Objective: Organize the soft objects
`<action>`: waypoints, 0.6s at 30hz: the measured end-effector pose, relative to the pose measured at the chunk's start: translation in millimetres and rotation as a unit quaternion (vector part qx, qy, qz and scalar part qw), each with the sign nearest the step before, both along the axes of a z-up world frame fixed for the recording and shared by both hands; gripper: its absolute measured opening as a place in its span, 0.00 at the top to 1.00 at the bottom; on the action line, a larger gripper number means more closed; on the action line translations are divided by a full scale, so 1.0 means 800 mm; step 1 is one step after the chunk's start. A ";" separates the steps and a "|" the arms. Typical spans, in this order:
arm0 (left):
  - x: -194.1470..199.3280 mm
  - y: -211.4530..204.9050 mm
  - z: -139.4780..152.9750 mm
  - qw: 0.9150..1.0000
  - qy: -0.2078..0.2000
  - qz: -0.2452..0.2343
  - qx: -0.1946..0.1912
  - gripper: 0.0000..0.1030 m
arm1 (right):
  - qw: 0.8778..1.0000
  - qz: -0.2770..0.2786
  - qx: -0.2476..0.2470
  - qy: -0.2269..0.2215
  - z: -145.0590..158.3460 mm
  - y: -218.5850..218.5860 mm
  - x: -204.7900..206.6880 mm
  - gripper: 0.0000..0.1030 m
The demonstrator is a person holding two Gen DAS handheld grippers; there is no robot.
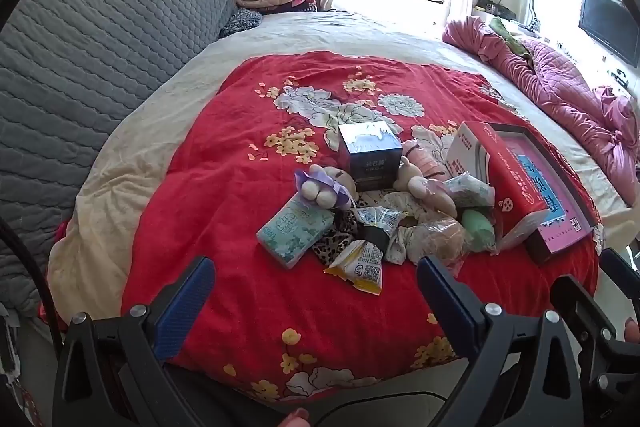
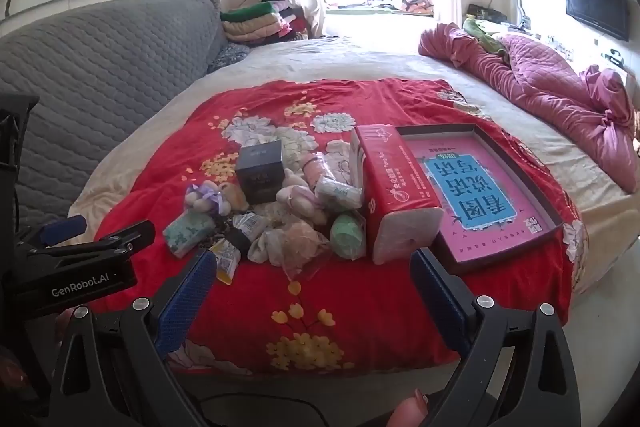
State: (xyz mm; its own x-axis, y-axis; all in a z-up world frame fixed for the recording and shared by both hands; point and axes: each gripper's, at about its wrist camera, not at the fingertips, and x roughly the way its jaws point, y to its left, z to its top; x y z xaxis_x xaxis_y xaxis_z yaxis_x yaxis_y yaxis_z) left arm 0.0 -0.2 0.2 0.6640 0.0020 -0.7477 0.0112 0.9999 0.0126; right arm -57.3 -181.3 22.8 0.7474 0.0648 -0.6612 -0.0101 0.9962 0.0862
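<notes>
A heap of soft things lies on the red flowered blanket [image 1: 240,155]: a purple-and-cream plush toy [image 1: 322,187], a beige plush rabbit [image 1: 424,187], a teal tissue pack [image 1: 294,233], a green roll [image 1: 478,229], a leopard cloth [image 1: 340,239] and a yellow snack packet [image 1: 360,267]. The heap also shows in the right wrist view, with the plush toy [image 2: 206,199] and tissue pack [image 2: 188,233]. My left gripper [image 1: 316,267] is open and empty, just short of the heap. My right gripper [image 2: 314,261] is open and empty, just before the heap.
A dark cube box [image 1: 370,151] stands behind the heap. A red tissue box [image 2: 394,187] and a pink-lined open box lid [image 2: 480,195] lie to the right. A grey quilted headboard [image 1: 100,47] is at left, a pink quilt [image 2: 540,79] at far right.
</notes>
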 end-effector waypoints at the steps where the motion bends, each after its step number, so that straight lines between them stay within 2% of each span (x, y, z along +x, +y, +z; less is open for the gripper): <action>1: 0.000 0.000 0.000 1.000 0.001 0.000 -0.001 0.01 | 1.000 -0.001 0.000 0.001 -0.001 0.001 0.001 0.06; 3: 0.000 0.000 0.000 1.000 0.000 0.000 -0.002 0.01 | 1.000 0.003 0.001 -0.009 -0.001 0.001 -0.002 0.06; 18: 0.000 -0.001 0.000 1.000 0.001 -0.001 -0.005 0.01 | 1.000 0.000 -0.003 -0.002 0.000 0.000 0.000 0.06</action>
